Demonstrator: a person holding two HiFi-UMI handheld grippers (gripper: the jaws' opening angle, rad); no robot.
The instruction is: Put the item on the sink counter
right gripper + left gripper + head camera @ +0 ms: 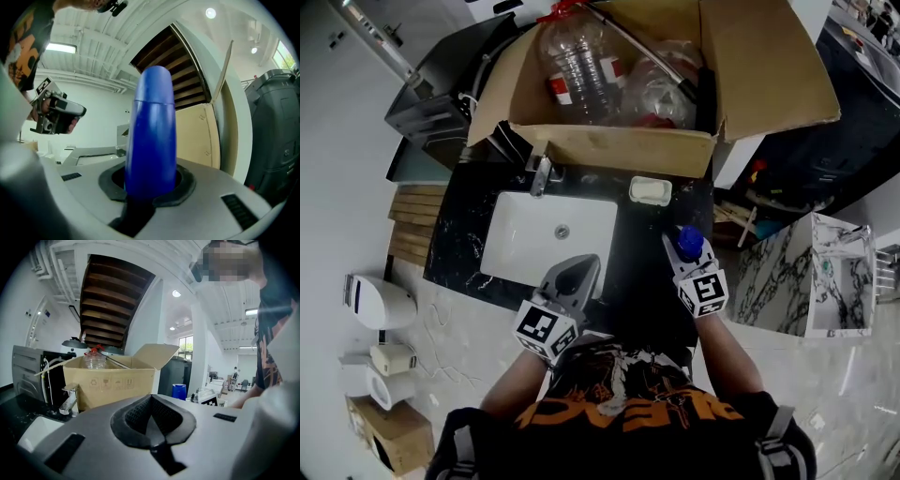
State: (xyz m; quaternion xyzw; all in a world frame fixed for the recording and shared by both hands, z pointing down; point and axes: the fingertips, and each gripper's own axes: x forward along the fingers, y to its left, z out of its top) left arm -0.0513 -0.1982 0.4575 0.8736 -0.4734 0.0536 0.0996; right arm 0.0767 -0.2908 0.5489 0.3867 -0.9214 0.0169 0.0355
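Observation:
A blue bottle [690, 243] with a rounded cap stands upright between the jaws of my right gripper [685, 253], which is shut on it. It is held over the right part of the black marble sink counter [643, 253]. In the right gripper view the blue bottle [152, 126] fills the middle, rising out of the right gripper [150, 183]. My left gripper [578, 273] hovers at the front edge of the white basin [534, 239], shut with nothing in it. The left gripper view shows the left gripper [151, 399] with its pads together.
An open cardboard box [619, 145] with plastic bottles sits at the back of the counter, behind the faucet [542, 175]. A white soap dish [651, 190] lies right of the basin. A marble-patterned cabinet [825, 272] stands to the right, wooden slats [417, 216] to the left.

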